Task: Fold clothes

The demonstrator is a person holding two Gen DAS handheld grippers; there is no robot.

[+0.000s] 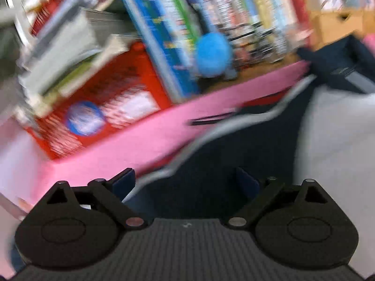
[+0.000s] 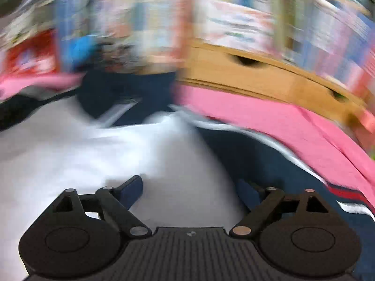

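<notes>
A navy and white garment (image 1: 234, 145) with grey piping lies on a pink surface (image 1: 145, 135). Its white panel (image 1: 339, 145) is to the right in the left wrist view. My left gripper (image 1: 186, 182) is open just above the navy part, near the garment's left edge. In the right wrist view the same garment (image 2: 93, 149) fills the lower frame, white in the middle, navy collar (image 2: 126, 93) at the far end. My right gripper (image 2: 188, 189) is open and empty over the white panel. Both views are blurred by motion.
A bookshelf with upright books (image 1: 211, 11) and a red box (image 1: 98, 107) stands behind the pink surface. A blue round object (image 1: 212, 53) sits on the shelf. A wooden drawer box (image 2: 257, 72) stands at the back right.
</notes>
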